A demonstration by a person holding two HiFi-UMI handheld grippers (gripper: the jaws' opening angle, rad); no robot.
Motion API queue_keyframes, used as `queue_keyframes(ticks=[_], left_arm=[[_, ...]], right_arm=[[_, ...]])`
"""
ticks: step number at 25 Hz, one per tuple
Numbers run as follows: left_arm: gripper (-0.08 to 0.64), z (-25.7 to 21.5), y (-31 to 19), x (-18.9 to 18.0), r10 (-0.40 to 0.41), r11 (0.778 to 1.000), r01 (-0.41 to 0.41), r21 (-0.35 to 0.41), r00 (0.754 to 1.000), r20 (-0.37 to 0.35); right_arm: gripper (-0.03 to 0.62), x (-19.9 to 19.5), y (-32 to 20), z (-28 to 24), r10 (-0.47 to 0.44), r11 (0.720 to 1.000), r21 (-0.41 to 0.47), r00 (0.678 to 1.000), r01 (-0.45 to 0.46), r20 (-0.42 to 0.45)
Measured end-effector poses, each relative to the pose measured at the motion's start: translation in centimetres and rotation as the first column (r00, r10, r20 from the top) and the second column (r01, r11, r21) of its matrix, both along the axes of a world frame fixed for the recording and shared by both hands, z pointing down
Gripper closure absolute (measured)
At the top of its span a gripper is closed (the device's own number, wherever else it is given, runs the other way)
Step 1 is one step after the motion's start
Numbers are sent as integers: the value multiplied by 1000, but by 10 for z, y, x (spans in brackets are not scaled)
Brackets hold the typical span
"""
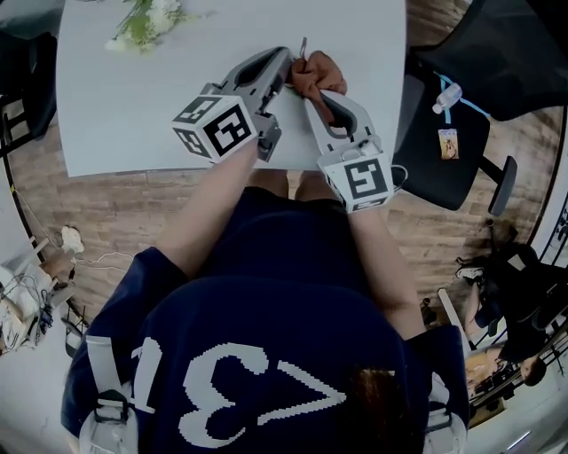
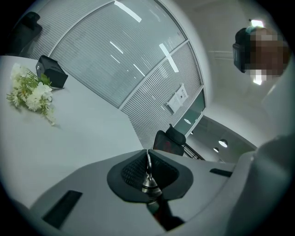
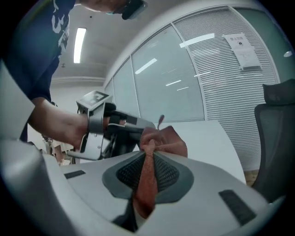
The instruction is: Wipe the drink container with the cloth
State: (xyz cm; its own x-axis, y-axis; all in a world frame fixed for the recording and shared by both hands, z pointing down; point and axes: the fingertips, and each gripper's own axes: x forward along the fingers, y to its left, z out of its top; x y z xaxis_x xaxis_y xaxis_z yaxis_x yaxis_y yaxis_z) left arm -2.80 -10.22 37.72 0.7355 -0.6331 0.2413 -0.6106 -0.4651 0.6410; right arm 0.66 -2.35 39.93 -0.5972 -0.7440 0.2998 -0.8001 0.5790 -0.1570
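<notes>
My right gripper (image 1: 311, 89) (image 3: 148, 150) is shut on a rust-red cloth (image 1: 319, 73) (image 3: 169, 142); the cloth runs down between its pads and bunches up beyond the tips. My left gripper (image 1: 289, 64) (image 2: 147, 159) meets it from the left, shut on a thin shiny metal piece (image 2: 148, 173) with a ring-like collar. The cloth bunch wraps this piece, and only its narrow tip (image 1: 303, 46) (image 3: 161, 120) pokes out above. The rest of the drink container is hidden. Both grippers hover over the white table (image 1: 115, 106), near its front edge.
White flowers (image 1: 142, 22) (image 2: 30, 92) lie at the table's far left, with a black box (image 2: 50, 71) behind them. A black office chair (image 1: 461, 133) (image 3: 276, 133) stands right of the table, with a lanyard card (image 1: 448, 142) on its seat. Glass walls with blinds lie beyond.
</notes>
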Motion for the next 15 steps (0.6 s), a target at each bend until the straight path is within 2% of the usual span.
queue_keyframes(ticks=[2,6,8,11,15], left_arm=[[537,-2,0,1,6,1000,-6,5,1000,0],[537,-4,0,6,17,1000,-17,6,1000,4],[537,-5,-1,9,29,1000,-29,5,1000,6],[537,-5,0,11,37,999,-37,15,999,18],[537,-2,-3,9,31,999,-32,10,999,22]], right_arm=[[531,12,7,16,10,1000,-21,998,-12,-56],[531,36,18,59,17,992,-118,984,-39,-176],[531,43,23,73,13,987,-151,978,-45,-210],[529,34,23,63,0,990,-139,983,-26,-184],[530,12,11,15,-10,999,-50,998,7,-65]])
